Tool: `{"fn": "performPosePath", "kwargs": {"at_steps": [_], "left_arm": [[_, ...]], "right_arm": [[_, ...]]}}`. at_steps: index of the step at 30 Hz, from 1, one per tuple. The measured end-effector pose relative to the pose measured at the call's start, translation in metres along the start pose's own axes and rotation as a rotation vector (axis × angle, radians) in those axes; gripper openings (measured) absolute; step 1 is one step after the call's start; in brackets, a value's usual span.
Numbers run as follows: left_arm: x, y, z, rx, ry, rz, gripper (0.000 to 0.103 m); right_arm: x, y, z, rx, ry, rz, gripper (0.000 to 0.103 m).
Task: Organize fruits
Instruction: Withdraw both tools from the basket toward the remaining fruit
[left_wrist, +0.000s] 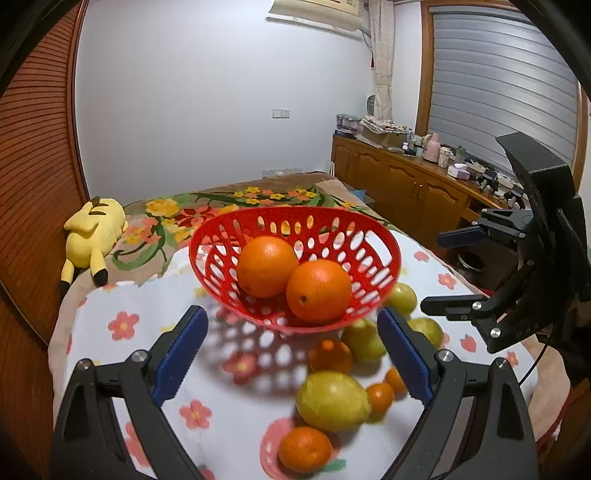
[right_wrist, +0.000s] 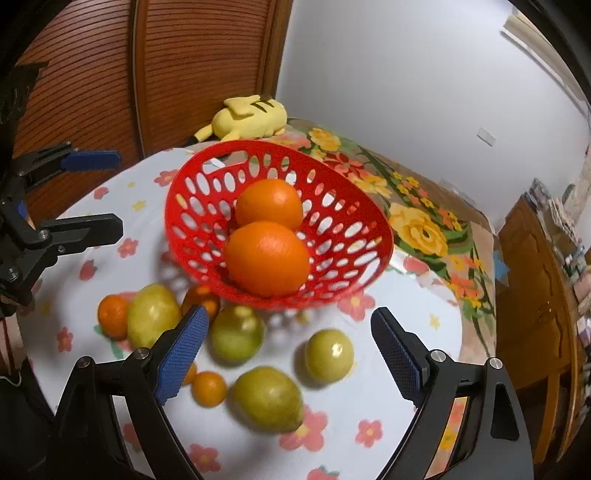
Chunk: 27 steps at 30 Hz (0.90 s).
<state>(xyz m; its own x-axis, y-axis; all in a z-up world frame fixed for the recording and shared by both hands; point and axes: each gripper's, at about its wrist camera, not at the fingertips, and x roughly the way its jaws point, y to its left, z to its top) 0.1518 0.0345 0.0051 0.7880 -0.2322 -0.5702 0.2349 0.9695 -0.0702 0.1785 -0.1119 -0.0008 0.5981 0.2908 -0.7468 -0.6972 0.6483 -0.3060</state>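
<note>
A red perforated basket (left_wrist: 384, 266) (right_wrist: 354, 229) stands on the flowered cloth with two large oranges (left_wrist: 318, 290) (right_wrist: 266, 258) in it. Several green-yellow lemons (left_wrist: 332, 400) (right_wrist: 267, 398) and small tangerines (left_wrist: 304, 448) (right_wrist: 209, 388) lie loose on the cloth in front of the basket. My left gripper (left_wrist: 291, 350) is open and empty, held above the cloth just before the basket. My right gripper (right_wrist: 290, 354) is open and empty above the loose fruit; it also shows at the right in the left wrist view (left_wrist: 448, 271).
A yellow plush toy (left_wrist: 94, 236) (right_wrist: 251, 116) lies on the bed behind the basket. A wooden slatted wall (left_wrist: 33, 184) runs along the left. A wooden sideboard (left_wrist: 406, 184) with clutter stands at the right.
</note>
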Motion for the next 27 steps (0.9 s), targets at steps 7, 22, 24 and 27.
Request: {"fn": "performPosePath", "kwargs": {"at_steps": [7,22,24,27], "left_arm": [[-0.002,-0.001,-0.034,-0.021,0.037,-0.02,0.094],[0.013,0.003,-0.094,-0.081,0.134,-0.058,0.084],[0.016,0.003,-0.098,-0.077,0.145,-0.062,0.079],[0.019,0.003,-0.101,-0.082,0.156,-0.069,0.072]], "right_arm": [[-0.005,0.01,-0.033,0.058,-0.003,0.023,0.092],[0.025,-0.001,-0.078,0.181,0.023,0.07,0.089],[0.028,-0.003,-0.08,0.196,0.025,0.08,0.086],[0.034,-0.005,-0.081,0.207,0.033,0.083,0.082]]}}
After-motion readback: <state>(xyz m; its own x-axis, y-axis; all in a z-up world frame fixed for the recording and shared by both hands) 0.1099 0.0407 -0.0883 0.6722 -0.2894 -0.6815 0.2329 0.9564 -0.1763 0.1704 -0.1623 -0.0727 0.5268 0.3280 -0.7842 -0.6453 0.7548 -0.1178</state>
